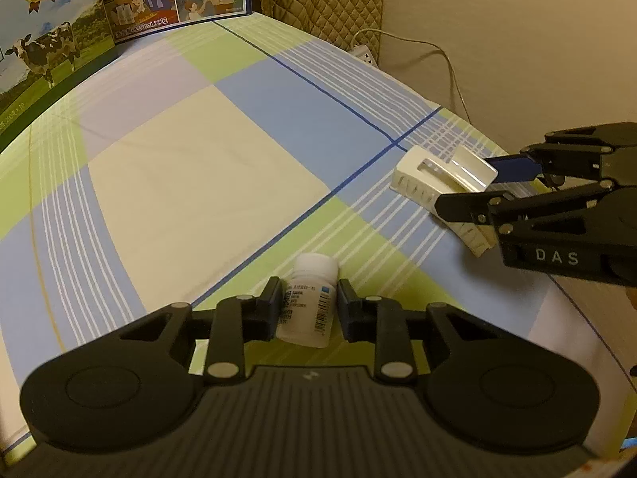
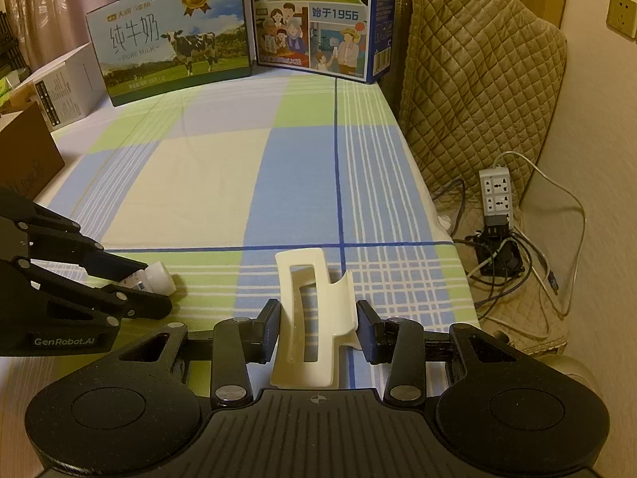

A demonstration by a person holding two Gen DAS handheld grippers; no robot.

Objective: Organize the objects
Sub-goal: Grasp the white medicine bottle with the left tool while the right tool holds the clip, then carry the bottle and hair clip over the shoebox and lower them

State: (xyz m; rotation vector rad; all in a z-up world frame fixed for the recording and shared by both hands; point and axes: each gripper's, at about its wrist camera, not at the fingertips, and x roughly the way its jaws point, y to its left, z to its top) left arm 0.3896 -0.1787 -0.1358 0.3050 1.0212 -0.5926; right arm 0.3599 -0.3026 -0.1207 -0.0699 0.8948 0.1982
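A small white pill bottle [image 1: 308, 306] with a printed label lies on the plaid sheet [image 1: 199, 159], cap pointing away. My left gripper [image 1: 306, 290] is shut on its body, one pad pressing on each side. From the right wrist view the bottle's cap [image 2: 161, 275] pokes out between the left gripper's fingers [image 2: 131, 265]. A cream hair claw clip [image 2: 288, 279] sits in my right gripper [image 2: 318, 310], which is shut on its sides. The left wrist view shows the same clip [image 1: 414, 175] held low over the sheet's right side by the right gripper [image 1: 467, 185].
Two milk cartons [image 2: 171, 51] [image 2: 318, 16] stand along the far edge of the sheet, with cardboard boxes [image 2: 28, 159] at the left. A quilted brown cover [image 2: 477, 79], a power strip [image 2: 495, 193] and tangled cables [image 2: 517, 271] lie off the right edge.
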